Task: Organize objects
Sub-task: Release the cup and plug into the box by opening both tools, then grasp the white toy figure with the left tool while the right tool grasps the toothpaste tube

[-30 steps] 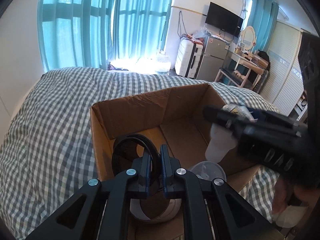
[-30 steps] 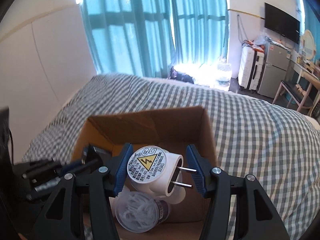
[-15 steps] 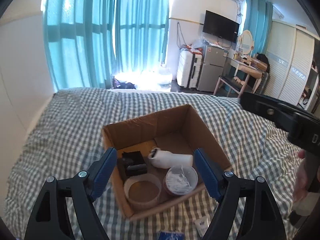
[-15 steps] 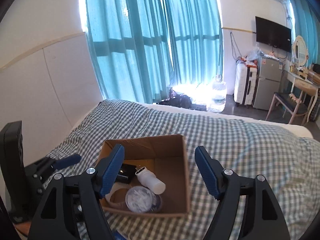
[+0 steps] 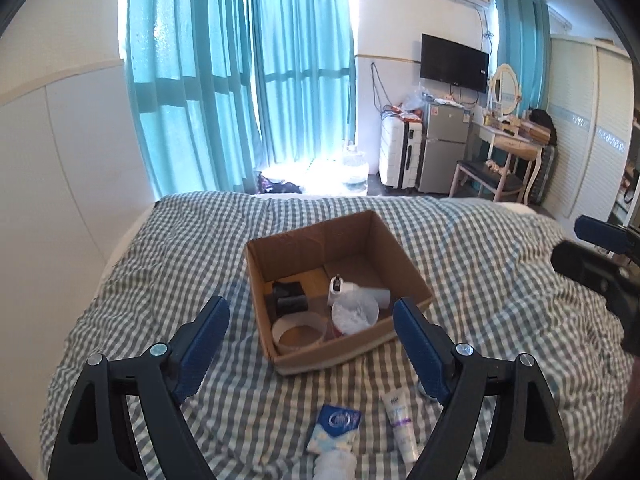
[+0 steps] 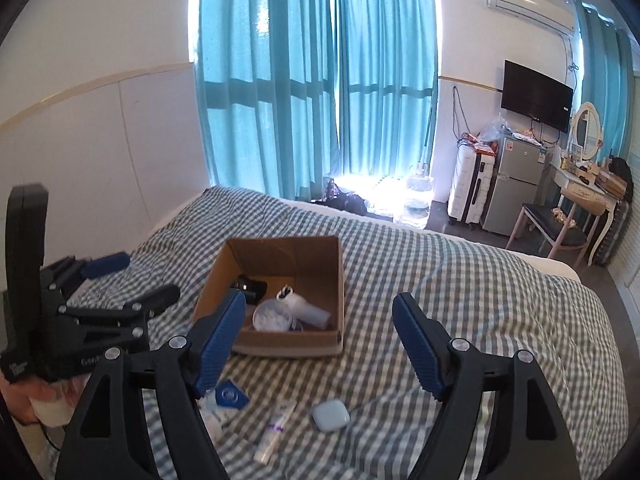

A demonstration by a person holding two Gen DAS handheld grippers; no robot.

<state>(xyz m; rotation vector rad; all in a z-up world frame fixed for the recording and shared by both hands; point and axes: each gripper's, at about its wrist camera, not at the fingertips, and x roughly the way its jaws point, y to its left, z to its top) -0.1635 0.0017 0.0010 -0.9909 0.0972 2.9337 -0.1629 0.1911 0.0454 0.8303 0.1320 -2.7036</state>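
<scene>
An open cardboard box (image 5: 404, 264) (image 6: 336, 280) stands on the checked bed. In it lie a black object (image 5: 289, 298), a tape roll (image 5: 298, 330), a clear lidded tub (image 5: 354, 314) and a white plug adapter (image 5: 360, 290) (image 6: 306, 307). In front of the box lie a blue-and-white packet (image 5: 334, 428) (image 6: 230, 394), a white tube (image 5: 400, 424) (image 6: 276, 428) and a pale blue case (image 6: 330, 414). My left gripper (image 5: 310, 344) is open and empty, held above the bed short of the box. My right gripper (image 6: 318, 344) is open and empty, likewise back from the box.
The checked bedspread (image 5: 180, 260) covers the whole bed. Teal curtains (image 5: 240, 80), a white suitcase (image 5: 398, 160), a small fridge (image 5: 444, 148), a chair and a dressing table (image 5: 508, 148) stand beyond the bed's far edge. A white wall runs along the left.
Both grippers opened and pulled back up from the box. The right one let the white plug adapter go into the box; the left one let go of the black object there.
</scene>
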